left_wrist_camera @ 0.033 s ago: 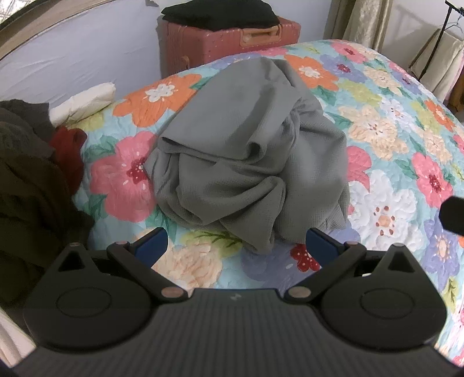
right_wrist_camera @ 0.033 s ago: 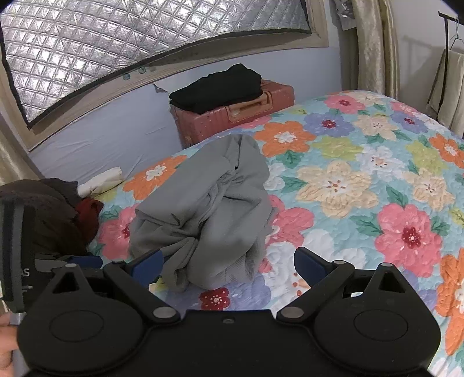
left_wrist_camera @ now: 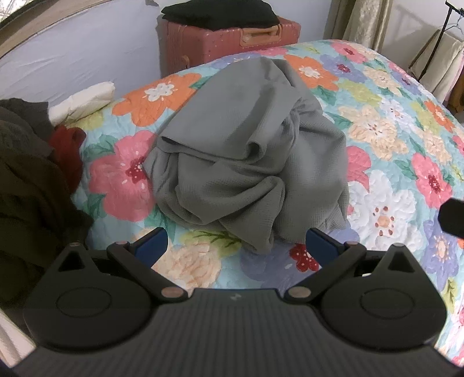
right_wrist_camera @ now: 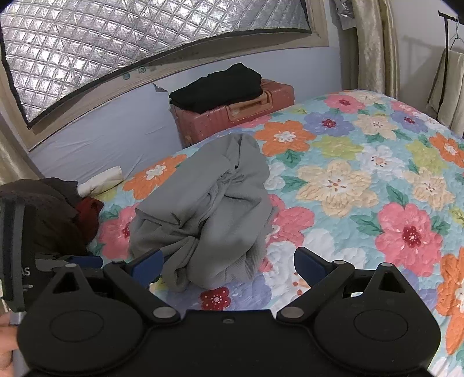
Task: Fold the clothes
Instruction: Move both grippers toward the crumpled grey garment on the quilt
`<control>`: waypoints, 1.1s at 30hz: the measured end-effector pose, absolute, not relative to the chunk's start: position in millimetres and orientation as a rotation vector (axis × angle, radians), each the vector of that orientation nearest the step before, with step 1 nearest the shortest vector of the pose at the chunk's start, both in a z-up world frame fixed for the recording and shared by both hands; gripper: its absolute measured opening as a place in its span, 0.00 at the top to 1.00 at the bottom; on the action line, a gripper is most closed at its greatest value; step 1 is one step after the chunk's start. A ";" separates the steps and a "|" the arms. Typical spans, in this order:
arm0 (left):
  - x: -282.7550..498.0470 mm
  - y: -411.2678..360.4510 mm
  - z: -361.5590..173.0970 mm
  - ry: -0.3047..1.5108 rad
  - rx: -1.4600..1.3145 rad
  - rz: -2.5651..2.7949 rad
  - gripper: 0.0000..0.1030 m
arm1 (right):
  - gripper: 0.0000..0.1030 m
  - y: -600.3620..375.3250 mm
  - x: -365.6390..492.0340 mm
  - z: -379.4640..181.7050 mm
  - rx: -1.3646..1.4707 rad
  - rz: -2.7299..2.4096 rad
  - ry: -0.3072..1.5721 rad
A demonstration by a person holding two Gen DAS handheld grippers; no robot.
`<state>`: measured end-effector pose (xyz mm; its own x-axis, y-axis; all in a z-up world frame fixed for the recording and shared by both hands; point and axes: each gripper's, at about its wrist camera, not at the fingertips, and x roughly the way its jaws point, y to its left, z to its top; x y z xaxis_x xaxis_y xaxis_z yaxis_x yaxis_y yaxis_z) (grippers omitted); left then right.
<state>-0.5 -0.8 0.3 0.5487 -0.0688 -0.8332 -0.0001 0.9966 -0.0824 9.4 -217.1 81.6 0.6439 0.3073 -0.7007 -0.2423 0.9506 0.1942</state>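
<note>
A bed covered by a floral quilt (left_wrist_camera: 377, 139) (right_wrist_camera: 362, 179) fills both views, with a lavender wall behind it. The grey garment (left_wrist_camera: 249, 162) (right_wrist_camera: 208, 214) is seen crumpled in a heap on the quilt, near its left edge, unfolded and bunched into thick folds. The left gripper (left_wrist_camera: 236, 246) is held just short of the garment's near edge, its jaws spread wide and nothing gripped. The right gripper (right_wrist_camera: 227, 265) is likewise spread wide and empty; its left finger is positioned just beside the heap's lower corner. To the left of the garment, a pile of dark clothes (left_wrist_camera: 26, 179) (right_wrist_camera: 52, 214) with a red item is visible. Beyond the bed, a pink suitcase (left_wrist_camera: 220, 37) (right_wrist_camera: 232, 116) is topped with folded black clothing (left_wrist_camera: 217, 13) (right_wrist_camera: 217, 87).
</note>
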 end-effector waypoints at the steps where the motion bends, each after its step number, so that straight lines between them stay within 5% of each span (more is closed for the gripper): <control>1: -1.3 -1.6 0.9 0.986 -0.073 -0.048 0.00 | 0.04 -216.6 9.4 82.2 0.084 0.314 0.816; 33: 2.7 10.1 -3.2 1.008 -0.149 -0.070 0.00 | 0.04 -220.3 11.6 63.1 0.120 0.288 0.861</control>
